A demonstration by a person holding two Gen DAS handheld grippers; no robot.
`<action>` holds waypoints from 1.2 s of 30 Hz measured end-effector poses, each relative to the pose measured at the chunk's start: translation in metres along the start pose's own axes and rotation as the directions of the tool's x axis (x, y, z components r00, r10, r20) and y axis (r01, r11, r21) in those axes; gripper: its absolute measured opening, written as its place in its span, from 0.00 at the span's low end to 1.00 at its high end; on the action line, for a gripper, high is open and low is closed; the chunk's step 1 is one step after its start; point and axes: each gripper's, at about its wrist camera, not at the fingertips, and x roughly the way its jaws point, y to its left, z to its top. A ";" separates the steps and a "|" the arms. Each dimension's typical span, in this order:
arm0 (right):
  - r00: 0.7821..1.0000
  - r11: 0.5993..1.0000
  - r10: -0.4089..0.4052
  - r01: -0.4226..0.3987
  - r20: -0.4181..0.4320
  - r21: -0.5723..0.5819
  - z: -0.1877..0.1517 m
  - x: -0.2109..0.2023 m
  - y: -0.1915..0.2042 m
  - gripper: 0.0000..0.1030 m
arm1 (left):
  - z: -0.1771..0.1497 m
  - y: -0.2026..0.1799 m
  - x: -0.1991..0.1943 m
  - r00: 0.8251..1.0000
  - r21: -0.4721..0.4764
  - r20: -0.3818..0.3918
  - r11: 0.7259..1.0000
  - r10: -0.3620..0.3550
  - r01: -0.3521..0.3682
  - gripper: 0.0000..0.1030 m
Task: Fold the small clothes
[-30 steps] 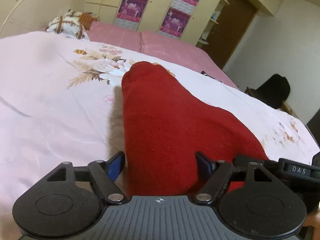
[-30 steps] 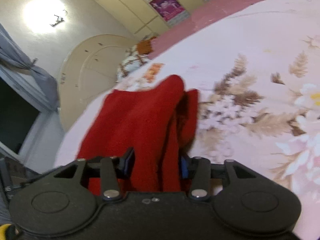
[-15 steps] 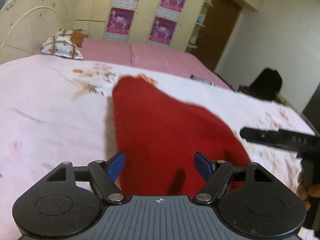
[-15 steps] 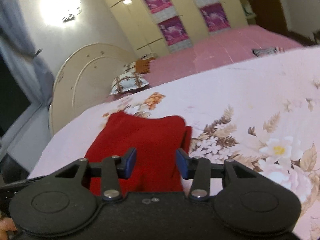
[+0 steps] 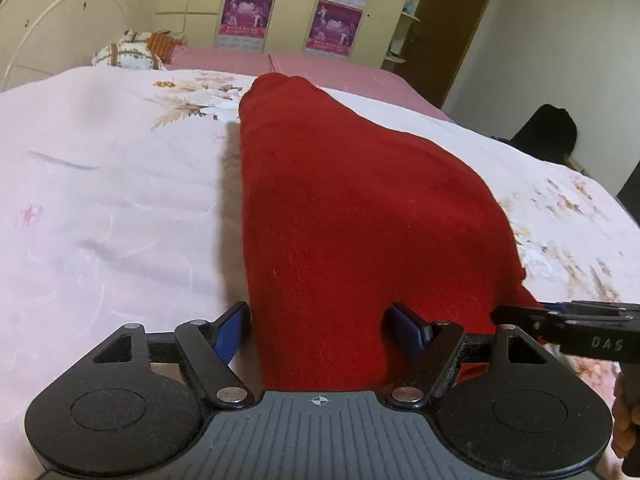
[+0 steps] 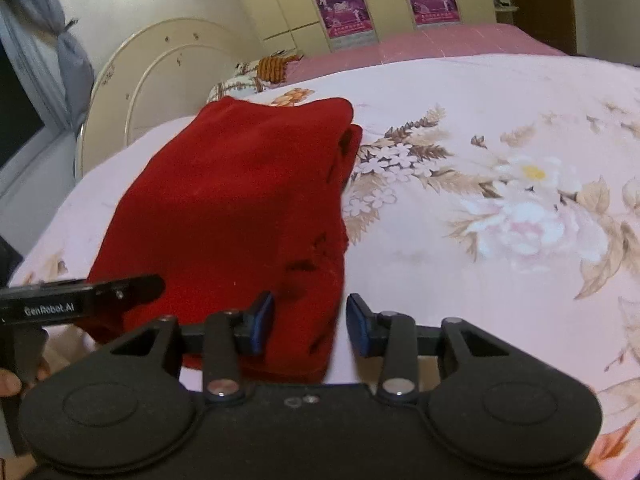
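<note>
A folded dark red garment [image 5: 352, 216] lies flat on the pink flowered bedspread [image 5: 100, 200]. My left gripper [image 5: 320, 320] stands wide open over the garment's near end, one blue pad at its left edge, the other over the cloth. In the right wrist view the red garment [image 6: 240, 200] shows stacked layers along its right side. My right gripper [image 6: 310, 316] straddles that near right edge. Its jaws are closing, the left pad on the cloth, the right pad clear of it. Each gripper's body shows in the other's view.
A patterned pillow [image 5: 128, 54] and a cream headboard [image 5: 60, 20] stand at the bed's far left. Wardrobe doors with purple posters [image 5: 280, 0] line the back wall. A black object [image 5: 548, 132] sits beyond the bed's right side. A person's hand [image 5: 624, 420] holds the right gripper.
The right wrist view has rolled level. The cloth that was bunched up between the right fingers now lies flat, and those jaws stand narrower. The left gripper has slid sideways, still wide open.
</note>
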 end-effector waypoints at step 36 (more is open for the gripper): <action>0.985 0.993 -0.098 0.088 0.139 0.072 0.075 0.017 0.016 0.58 | 0.077 -0.021 0.059 0.994 -0.006 -0.002 0.994 0.110 -0.110 1.00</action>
